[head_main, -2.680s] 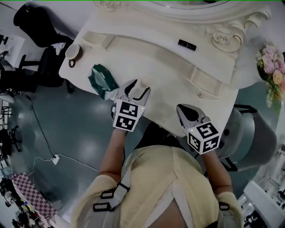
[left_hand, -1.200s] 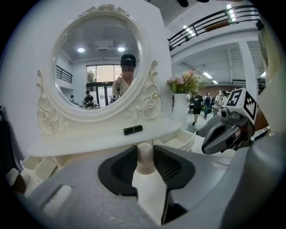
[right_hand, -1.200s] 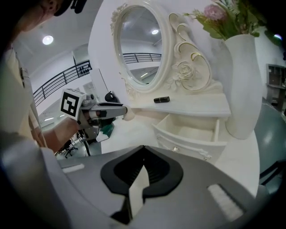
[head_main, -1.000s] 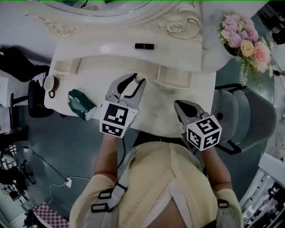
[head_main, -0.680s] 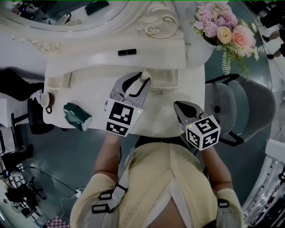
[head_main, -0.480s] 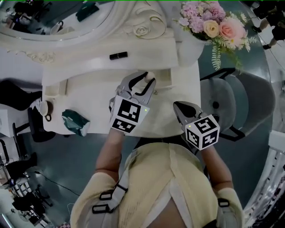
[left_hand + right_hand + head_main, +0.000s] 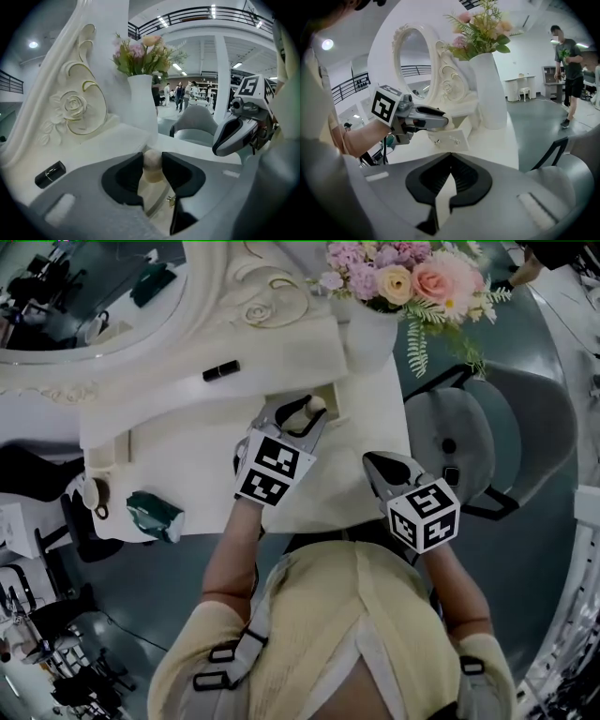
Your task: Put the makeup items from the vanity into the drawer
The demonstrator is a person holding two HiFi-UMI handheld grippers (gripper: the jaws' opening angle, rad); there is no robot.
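Makeup item (image 7: pixel 152 165), cream with a rounded top, upright between the pads of the left gripper (image 7: pixel 302 409); jaws easing apart yet touching it on both sides. Just over the open drawer (image 7: pixel 451 139) at the right of the vanity (image 7: pixel 178 442). Carried there from the vanity's front edge. Right gripper (image 7: pixel 450 161) closed, empty.
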